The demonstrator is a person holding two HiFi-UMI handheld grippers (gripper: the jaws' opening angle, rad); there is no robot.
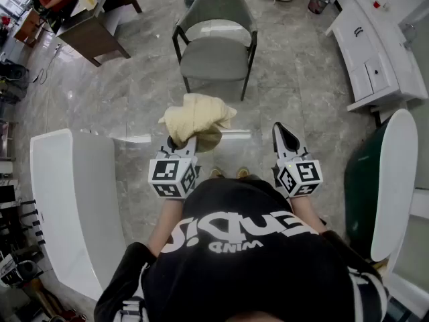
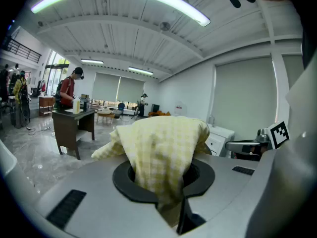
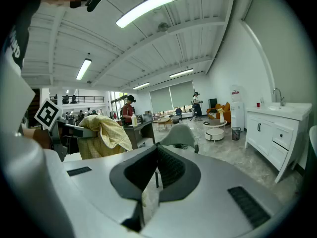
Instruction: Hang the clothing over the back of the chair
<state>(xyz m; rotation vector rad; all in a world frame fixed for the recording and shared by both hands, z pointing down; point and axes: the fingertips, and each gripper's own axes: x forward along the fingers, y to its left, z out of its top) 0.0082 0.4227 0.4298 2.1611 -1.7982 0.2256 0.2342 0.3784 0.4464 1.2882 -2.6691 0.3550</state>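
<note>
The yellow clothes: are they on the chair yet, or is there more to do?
Not yet. Done: the left claw is shut on the yellow clothes, so they are bunched up and off the floor. In hand: they hang from that claw, with the chair ahead and apart from them. The right claw holds nothing. Left: get to the chair and drape them over the chair back, which is bare.

clothing (image 1: pixel 196 118) in my left gripper (image 2: pixel 164 175): soft woven checked cloth, matt, crumpled. both gripper shells smooth matt grey plastic; right gripper (image 3: pixel 157 155) pads black, ribbed, rubbery-looking. chair (image 1: pixel 218 42): matt grey fabric, dark legs, prob. metal. floor (image 1: pixel 134 99): glossy, marble-look.
</note>
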